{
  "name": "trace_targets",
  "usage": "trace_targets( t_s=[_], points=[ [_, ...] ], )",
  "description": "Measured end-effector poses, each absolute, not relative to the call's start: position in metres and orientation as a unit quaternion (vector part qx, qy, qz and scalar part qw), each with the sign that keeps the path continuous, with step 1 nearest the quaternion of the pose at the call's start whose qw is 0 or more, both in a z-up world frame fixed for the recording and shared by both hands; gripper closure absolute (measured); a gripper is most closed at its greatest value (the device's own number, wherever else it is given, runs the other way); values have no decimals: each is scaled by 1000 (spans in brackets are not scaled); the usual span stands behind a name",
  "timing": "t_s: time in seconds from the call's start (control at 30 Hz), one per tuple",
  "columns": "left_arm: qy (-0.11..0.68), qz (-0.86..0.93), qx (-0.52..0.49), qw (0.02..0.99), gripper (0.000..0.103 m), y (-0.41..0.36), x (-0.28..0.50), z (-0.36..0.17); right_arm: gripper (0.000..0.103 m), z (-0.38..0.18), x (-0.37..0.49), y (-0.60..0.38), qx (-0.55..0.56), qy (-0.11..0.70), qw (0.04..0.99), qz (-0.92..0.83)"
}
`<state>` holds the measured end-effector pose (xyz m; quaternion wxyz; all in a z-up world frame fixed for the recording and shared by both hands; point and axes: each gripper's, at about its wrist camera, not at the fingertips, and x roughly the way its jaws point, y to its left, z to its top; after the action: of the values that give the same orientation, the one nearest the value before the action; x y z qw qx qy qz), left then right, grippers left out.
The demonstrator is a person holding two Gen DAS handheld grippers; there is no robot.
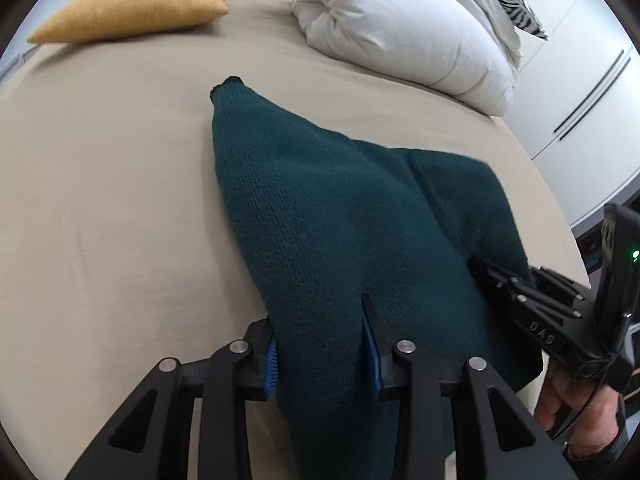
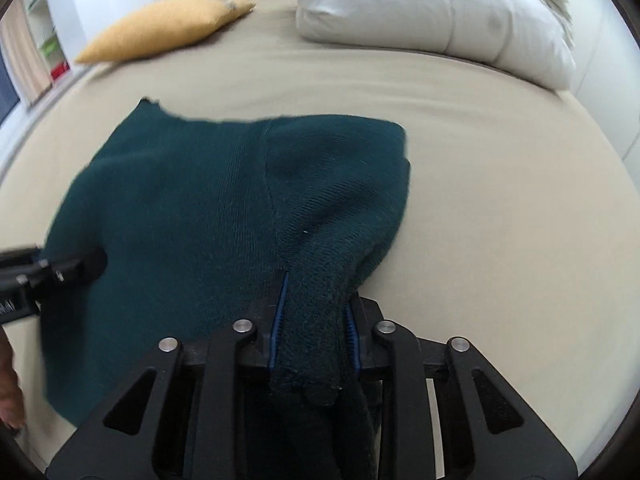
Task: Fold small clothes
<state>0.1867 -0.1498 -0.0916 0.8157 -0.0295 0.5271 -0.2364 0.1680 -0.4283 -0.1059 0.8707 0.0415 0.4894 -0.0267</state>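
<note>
A dark green knitted sweater [image 1: 320, 200] lies on the beige bed [image 1: 120, 200], one pointed end stretched toward the far side. My left gripper [image 1: 320, 320] is shut on the sweater's near-left edge, with a thick fold of knit filling the gap between its blue pads [image 1: 272, 364]. In the right wrist view the sweater [image 2: 180, 200] spreads leftward, and my right gripper [image 2: 318, 292] is shut on a bunched roll of its near-right edge. Each gripper shows in the other's view: the right gripper [image 1: 480, 268] with a person's hand [image 1: 568, 404] behind it, the left gripper [image 2: 96, 260] at the left edge.
A yellow cushion [image 1: 132, 6] lies at the far left of the bed. A rolled white duvet [image 1: 400, 20] sits at the far right. White wardrobe doors [image 1: 592, 92] stand past the bed's right edge. Bare sheet [image 2: 500, 200] stretches to the right of the sweater.
</note>
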Motion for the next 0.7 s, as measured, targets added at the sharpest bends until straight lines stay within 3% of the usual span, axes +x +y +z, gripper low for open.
trace_targets(
  t_s=[0.4, 0.7],
  points=[
    [468, -232, -4, 853, 68, -45, 95, -10, 82, -9, 99, -333, 28, 428, 900, 72],
    [480, -198, -23, 854, 68, 10, 67, -26, 82, -22, 80, -272, 60, 433, 891, 126]
  ],
)
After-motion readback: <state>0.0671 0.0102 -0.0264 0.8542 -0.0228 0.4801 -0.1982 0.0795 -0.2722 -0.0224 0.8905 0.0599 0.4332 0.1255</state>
